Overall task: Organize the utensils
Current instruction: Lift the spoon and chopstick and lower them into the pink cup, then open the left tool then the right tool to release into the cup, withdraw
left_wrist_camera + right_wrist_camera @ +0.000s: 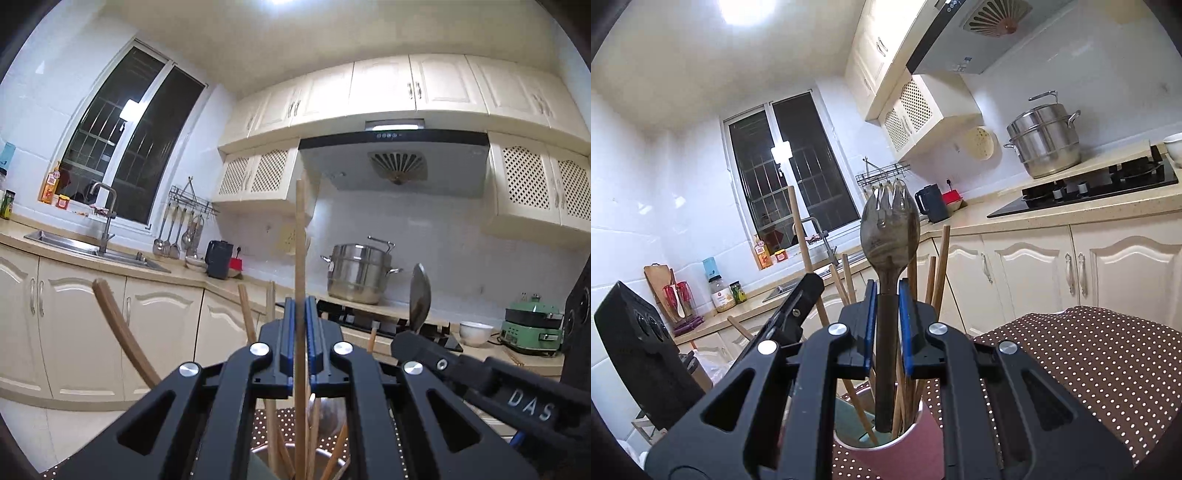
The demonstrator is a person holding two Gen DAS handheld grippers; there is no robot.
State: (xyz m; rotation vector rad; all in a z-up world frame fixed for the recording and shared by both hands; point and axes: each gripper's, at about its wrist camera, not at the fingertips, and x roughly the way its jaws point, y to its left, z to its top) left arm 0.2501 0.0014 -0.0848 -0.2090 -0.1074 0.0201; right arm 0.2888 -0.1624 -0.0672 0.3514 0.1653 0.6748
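Item: utensil sorting, two hand-held grippers working over one pink cup standing on the dotted brown cloth, near its left edge.

Left gripper: jaws pressed onto a single pale wooden chopstick, which is standing upright with its lower end reaching down into the holder, among the other sticks.

Right gripper: jaws pinching the dark handle of a spork, bowl and tines pointing up, handle tip hanging just inside the cup's mouth.

Step in hand, as I am judging it: both pieces are either going in or coming out of the crowded cup. Advice: keeping each shaft vertical; moving one hand at a time, since the two grippers are sitting close beside each other; steering clear of the leaning sticks so none is levered out; not tilting the cup, whose base is hidden.

Count: grippers, two; sporks, one; cups, one seen clearly; chopstick being held, one; loose chopsticks and wooden handles leaning in the cup, roughly six to eight, overlapping too much for an exact figure; one curved brown handle leaning far leftward.
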